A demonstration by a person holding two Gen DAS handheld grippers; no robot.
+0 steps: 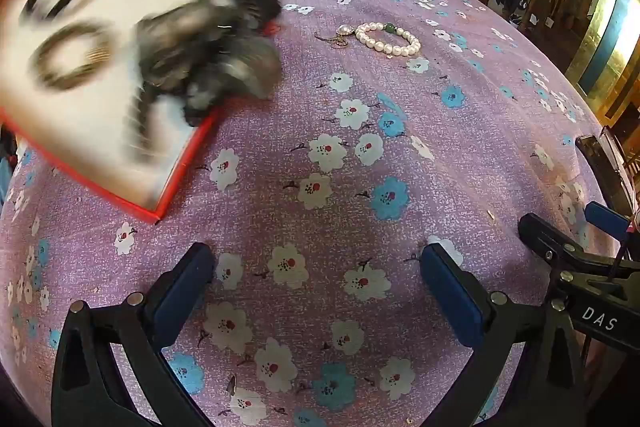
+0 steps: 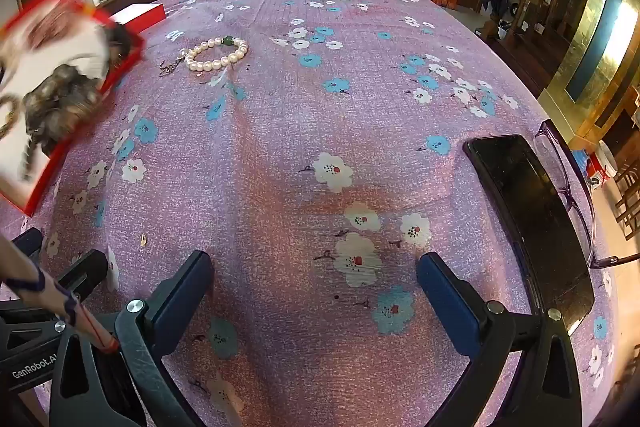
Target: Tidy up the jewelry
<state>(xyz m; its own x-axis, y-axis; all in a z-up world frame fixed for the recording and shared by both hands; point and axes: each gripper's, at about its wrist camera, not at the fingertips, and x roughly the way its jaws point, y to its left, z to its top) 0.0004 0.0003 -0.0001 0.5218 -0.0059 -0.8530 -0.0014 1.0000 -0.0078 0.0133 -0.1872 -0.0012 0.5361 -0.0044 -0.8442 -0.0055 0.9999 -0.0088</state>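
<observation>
A red jewelry box [image 1: 176,171] with a white lining lies at the left of the table, blurred by motion; it also shows in the right wrist view [image 2: 36,195]. Dark rings and a chain lie in it, and a blurred dark shape [image 1: 208,55] covers part of it. A pearl bracelet [image 1: 388,39] with a green bead and a small gold chain [image 1: 338,39] lie on the cloth beyond; the bracelet [image 2: 216,57] and chain [image 2: 170,66] show in the right view too. My left gripper [image 1: 318,291] is open and empty above the cloth. My right gripper [image 2: 314,291] is open and empty.
A purple floral tablecloth [image 1: 320,155] covers the table. A black phone [image 2: 532,219] and purple glasses [image 2: 568,179] lie at the right edge. A red box lid [image 2: 140,15] lies at the far left. The right gripper's body [image 1: 580,259] shows at the left view's right.
</observation>
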